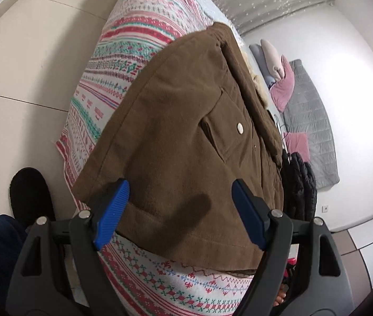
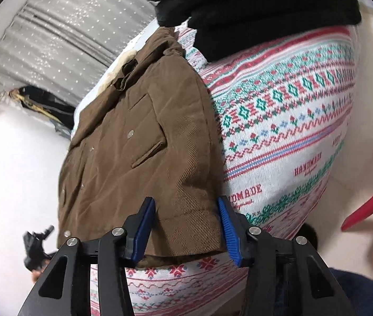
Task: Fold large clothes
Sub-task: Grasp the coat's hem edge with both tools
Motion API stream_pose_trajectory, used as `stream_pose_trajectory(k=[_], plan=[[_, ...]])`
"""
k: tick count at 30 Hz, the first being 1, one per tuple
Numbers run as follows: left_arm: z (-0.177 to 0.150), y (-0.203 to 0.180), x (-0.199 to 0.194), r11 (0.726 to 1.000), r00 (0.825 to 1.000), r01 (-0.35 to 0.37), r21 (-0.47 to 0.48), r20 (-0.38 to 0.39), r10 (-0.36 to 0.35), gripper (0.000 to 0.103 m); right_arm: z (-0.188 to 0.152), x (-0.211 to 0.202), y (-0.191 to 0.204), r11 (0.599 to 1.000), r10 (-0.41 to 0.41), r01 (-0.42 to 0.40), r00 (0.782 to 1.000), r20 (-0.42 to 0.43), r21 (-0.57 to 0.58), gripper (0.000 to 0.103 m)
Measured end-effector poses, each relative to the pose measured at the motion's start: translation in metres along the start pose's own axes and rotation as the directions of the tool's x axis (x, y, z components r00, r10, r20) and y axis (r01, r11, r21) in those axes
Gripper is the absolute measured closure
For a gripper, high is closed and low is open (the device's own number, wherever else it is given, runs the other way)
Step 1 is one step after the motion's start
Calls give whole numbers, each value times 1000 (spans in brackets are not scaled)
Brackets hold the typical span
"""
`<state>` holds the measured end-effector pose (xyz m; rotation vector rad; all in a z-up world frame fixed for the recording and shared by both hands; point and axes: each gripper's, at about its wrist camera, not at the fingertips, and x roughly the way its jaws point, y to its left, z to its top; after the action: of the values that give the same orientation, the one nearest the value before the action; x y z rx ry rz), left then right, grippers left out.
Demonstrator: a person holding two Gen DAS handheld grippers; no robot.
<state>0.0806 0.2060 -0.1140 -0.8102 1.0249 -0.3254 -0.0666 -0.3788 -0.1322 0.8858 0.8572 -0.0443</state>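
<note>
"HANDMADE" in red, twice, on patterned bedspread (image 2: 291, 121), w/ unreadable script beneath.

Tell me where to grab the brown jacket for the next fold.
Grip the brown jacket by its bottom hem corners, coming from the near bed edge. It lies flat, and the hem overhangs nearest both grippers: left gripper, right gripper.

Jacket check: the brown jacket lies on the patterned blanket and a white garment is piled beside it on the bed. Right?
Not quite. The pile beside the brown jacket is black, not white, as the right wrist view shows. The jacket does lie on the patterned blanket.
</note>
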Motion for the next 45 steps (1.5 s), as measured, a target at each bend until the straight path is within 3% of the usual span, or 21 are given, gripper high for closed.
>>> stream_pose_trajectory(k=[5, 7, 10, 13, 15, 17, 20, 22, 23, 24, 26, 29, 32, 39, 43, 45], plan=[[4, 17, -10, 994, 994, -86, -62, 55, 90, 23, -4, -1, -5, 1000, 2, -2, 1000, -2, 30, 54], [7, 21, -17, 994, 992, -86, -63, 87, 91, 23, -5, -1, -4, 999, 15, -15, 1000, -2, 34, 52], [9, 29, -12, 995, 996, -63, -81, 58, 68, 22, -6, -2, -3, 999, 21, -21, 1000, -2, 45, 52], [10, 44, -10, 985, 995, -80, -153, 45, 88, 22, -6, 1, -6, 996, 39, -39, 999, -4, 75, 52], [12, 52, -15, 978, 994, -62, -198, 72, 78, 22, -5, -2, -10, 992, 61, -61, 998, 7, 110, 52], [12, 56, -17, 976, 996, -5, -216, 81, 23, 22, -5, -2, -11, 991, 64, -64, 998, 11, 121, 52], [7, 51, -10, 978, 998, 29, -204, 55, -18, 22, -6, 1, -5, 995, 39, -40, 999, 10, 90, 52], [3, 46, 0, 982, 1000, 15, -186, 23, -11, 22, -8, 2, -2, 997, 17, -18, 1000, 11, 77, 52], [1, 45, 6, 985, 1000, -12, -172, 0, 12, 22, -8, 3, -2, 997, 10, -11, 1000, 12, 74, 57], [0, 46, 11, 986, 999, -33, -165, -18, 30, 22, -8, 3, -1, 998, 3, -4, 1000, 14, 68, 68], [1, 51, 13, 981, 999, -34, -189, -21, 31, 21, -9, 2, -1, 998, 3, -4, 1000, 18, 66, 73], [2, 62, 3, 968, 1000, -28, -248, 4, 29, 21, -9, -1, -4, 997, 20, -22, 999, 28, 77, 74], [1, 65, 1, 968, 999, -34, -248, 13, 39, 19, -10, -4, -8, 994, 46, -48, 998, 31, 98, 71], [-4, 71, 14, 964, 1000, -3, -267, -23, -3, 10, -9, 3, -6, 992, 28, -31, 999, 23, 121, 70], [-5, 75, 12, 951, 1000, 25, -309, 13, -22, 10, -10, 4, -8, 990, 23, -26, 999, 24, 136, 70], [-4, 64, 11, 962, 998, 61, -266, 33, -54, 12, -10, 3, -5, 993, 8, -12, 999, 34, 119, 73]])
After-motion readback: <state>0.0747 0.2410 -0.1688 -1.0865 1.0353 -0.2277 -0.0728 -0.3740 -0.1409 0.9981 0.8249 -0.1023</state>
